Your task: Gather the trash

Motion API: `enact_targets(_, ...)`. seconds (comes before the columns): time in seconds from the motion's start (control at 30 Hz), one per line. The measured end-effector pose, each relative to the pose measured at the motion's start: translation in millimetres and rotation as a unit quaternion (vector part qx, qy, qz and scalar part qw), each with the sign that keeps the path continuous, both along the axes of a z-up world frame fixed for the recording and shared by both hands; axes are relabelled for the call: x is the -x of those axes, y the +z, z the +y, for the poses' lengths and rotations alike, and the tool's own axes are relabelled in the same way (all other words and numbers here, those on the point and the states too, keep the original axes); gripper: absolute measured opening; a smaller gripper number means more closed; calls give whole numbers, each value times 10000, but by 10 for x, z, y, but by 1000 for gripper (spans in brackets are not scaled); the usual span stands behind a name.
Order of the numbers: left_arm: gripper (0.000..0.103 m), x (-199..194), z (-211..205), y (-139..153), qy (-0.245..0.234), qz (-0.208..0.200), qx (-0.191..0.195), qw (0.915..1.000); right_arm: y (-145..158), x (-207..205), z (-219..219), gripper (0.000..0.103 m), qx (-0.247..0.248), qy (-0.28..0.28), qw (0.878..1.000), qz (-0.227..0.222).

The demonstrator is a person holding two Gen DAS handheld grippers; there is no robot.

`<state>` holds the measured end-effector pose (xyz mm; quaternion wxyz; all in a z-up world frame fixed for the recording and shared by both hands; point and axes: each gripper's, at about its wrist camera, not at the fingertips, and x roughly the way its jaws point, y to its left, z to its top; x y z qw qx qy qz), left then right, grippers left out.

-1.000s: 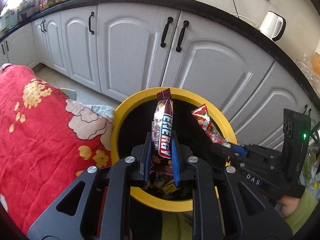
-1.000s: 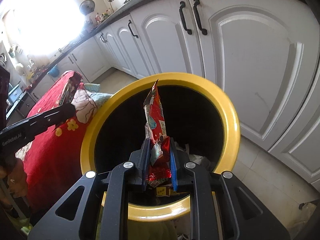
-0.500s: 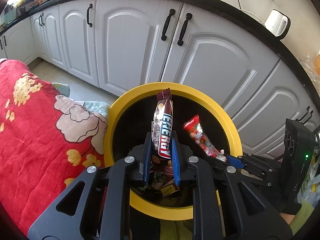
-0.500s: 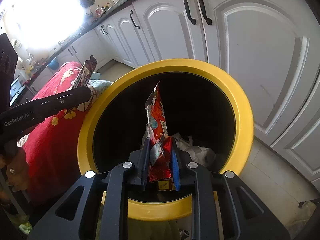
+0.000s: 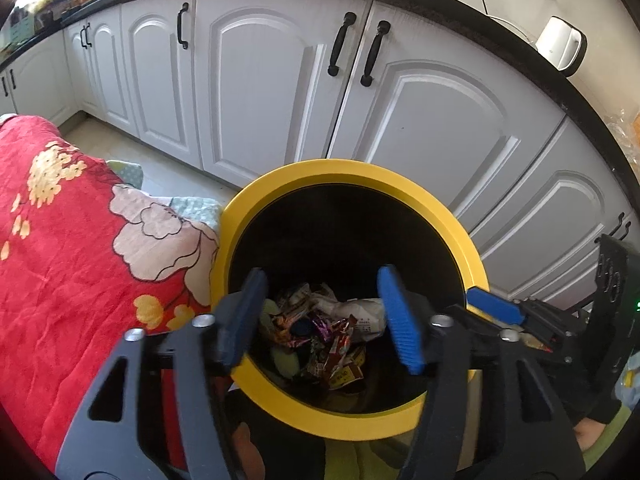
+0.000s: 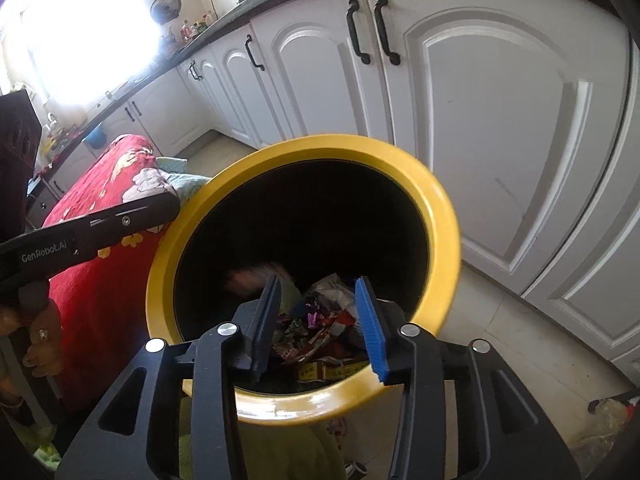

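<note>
Now both your left tongs (image 5: 322,312) and right tongs (image 6: 318,322) gape empty over the yellow bin (image 5: 460,232); drop step done, next fetch more wrappers (image 5: 320,332).

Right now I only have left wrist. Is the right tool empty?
Observer: Yes. The right tool is open, with nothing between its fingers, and it points into the bin.
Operator: Any trash outside the bin on that side?
Observer: Yes, some litter lies on the floor to the right of the bin, near the edge of the picture. It is too small to tell what it is.
</note>
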<state>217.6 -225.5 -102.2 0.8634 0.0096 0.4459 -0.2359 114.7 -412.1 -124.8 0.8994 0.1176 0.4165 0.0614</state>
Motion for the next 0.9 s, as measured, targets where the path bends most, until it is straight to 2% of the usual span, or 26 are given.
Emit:
enact_targets(0.03, 54, 7, 17, 7, 9, -1, 5, 10000, 18, 6, -8, 47, 16, -13, 10000, -19)
enact_targets(0.1, 63, 21, 51, 28, 36, -11, 26, 10000, 51, 32, -16, 52, 45, -30, 10000, -57)
enact_targets(0.13, 71, 29, 69, 43, 60, -28, 29, 10000, 75, 50, -17, 53, 59, -34, 9999, -78)
enact_targets(0.27, 89, 80, 162, 129, 154, -113, 44, 9998, 171, 120, -1, 72, 98, -78, 9997, -186)
enact_targets(0.4, 92, 156, 289, 254, 264, -222, 74, 9994, 281, 197, 32, 84, 156, -111, 9994, -294)
enact_targets(0.5, 92, 243, 390, 349, 371, -358, 93, 9986, 350, 251, 62, 89, 168, -111, 9992, -357)
enact_targets(0.7, 92, 450, 635, 543, 584, -534, 160, 9967, 552, 393, 206, 96, 278, -32, 9979, -579)
enact_targets(0.9, 92, 679, 895, 705, 808, -709, 220, 9940, 712, 538, 345, 96, 384, 16, 9964, -749)
